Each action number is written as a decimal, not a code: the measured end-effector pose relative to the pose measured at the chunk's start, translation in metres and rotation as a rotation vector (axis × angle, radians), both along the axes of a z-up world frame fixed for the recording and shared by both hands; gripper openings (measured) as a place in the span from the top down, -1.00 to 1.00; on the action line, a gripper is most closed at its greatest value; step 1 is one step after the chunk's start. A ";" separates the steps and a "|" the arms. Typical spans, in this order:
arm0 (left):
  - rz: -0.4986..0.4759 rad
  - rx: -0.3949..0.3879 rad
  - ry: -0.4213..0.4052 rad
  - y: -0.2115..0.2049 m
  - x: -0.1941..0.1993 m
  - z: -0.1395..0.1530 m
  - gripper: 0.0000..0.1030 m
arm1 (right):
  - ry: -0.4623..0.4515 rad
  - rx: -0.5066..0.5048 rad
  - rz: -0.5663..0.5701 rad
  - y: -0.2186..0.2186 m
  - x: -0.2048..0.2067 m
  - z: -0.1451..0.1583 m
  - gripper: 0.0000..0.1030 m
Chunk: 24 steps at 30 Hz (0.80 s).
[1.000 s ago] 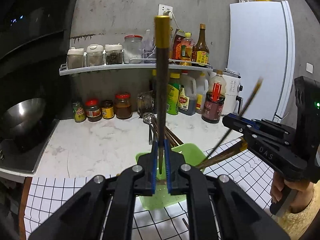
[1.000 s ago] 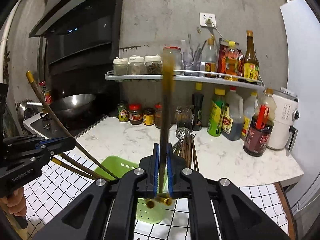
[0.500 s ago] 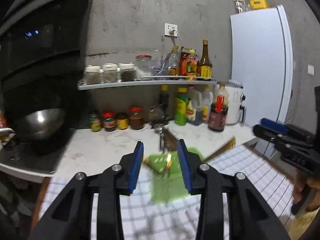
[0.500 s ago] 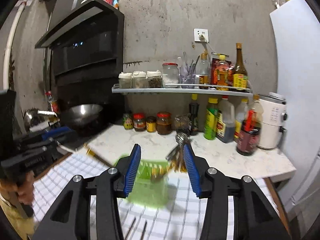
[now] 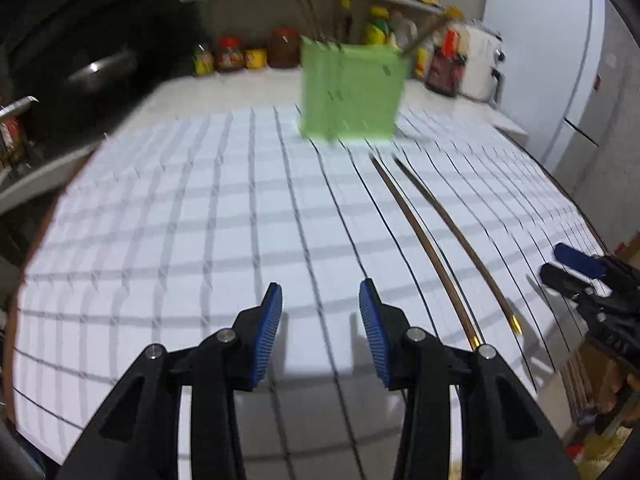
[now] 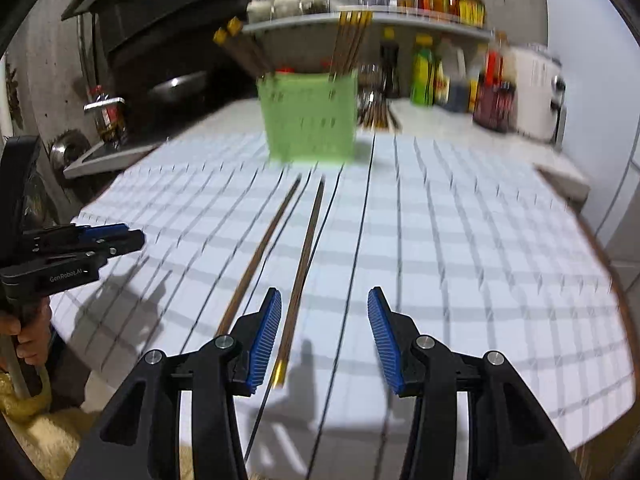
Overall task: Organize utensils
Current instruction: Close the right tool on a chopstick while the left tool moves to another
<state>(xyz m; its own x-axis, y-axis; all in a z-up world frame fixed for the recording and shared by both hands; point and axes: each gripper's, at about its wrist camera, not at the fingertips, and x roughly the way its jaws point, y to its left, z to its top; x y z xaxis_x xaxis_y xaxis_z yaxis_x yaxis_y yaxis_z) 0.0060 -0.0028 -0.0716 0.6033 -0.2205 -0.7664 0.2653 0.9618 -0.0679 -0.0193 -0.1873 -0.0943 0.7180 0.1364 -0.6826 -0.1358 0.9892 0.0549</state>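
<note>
Brown chopsticks (image 6: 298, 264) lie as a pair on my checkered desk (image 6: 460, 248), short of the green basket (image 6: 308, 118); my right hand-held gripper (image 6: 324, 336) and left hand-held gripper (image 5: 320, 330) gape empty. More chopsticks stand in that basket.

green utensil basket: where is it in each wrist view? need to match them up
Left wrist: green basket sits top centre, slightly right, at the far edge of the checked cloth.
Right wrist: green basket sits top centre, slightly left.
Shared landmark: two loose chopsticks lying on the cloth, pointing toward the basket.
</note>
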 end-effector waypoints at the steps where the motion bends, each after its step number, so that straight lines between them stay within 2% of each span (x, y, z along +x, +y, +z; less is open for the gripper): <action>1: -0.008 0.001 0.008 -0.002 -0.003 -0.003 0.23 | 0.014 0.001 0.003 0.003 -0.004 -0.006 0.09; 4: -0.054 0.004 0.031 -0.013 -0.014 -0.012 0.23 | 0.036 0.004 0.018 0.010 -0.010 -0.016 0.14; 5: -0.075 0.001 0.043 -0.018 -0.016 -0.015 0.23 | 0.041 0.001 0.023 0.013 -0.011 -0.019 0.30; 7: -0.095 0.001 0.051 -0.023 -0.019 -0.019 0.23 | 0.045 -0.006 0.035 0.017 -0.009 -0.023 0.47; 11: -0.111 -0.019 0.074 -0.029 -0.016 -0.024 0.23 | 0.049 -0.011 0.046 0.022 0.001 -0.030 0.57; 15: -0.148 -0.034 0.063 -0.043 -0.015 -0.022 0.24 | 0.033 -0.030 0.040 0.020 0.008 -0.031 0.85; 22: -0.222 -0.091 0.086 -0.073 -0.008 -0.022 0.26 | 0.045 -0.014 -0.014 -0.001 0.005 -0.031 0.86; 24: -0.229 -0.084 0.096 -0.081 -0.006 -0.024 0.28 | 0.046 -0.009 -0.028 -0.008 0.003 -0.031 0.86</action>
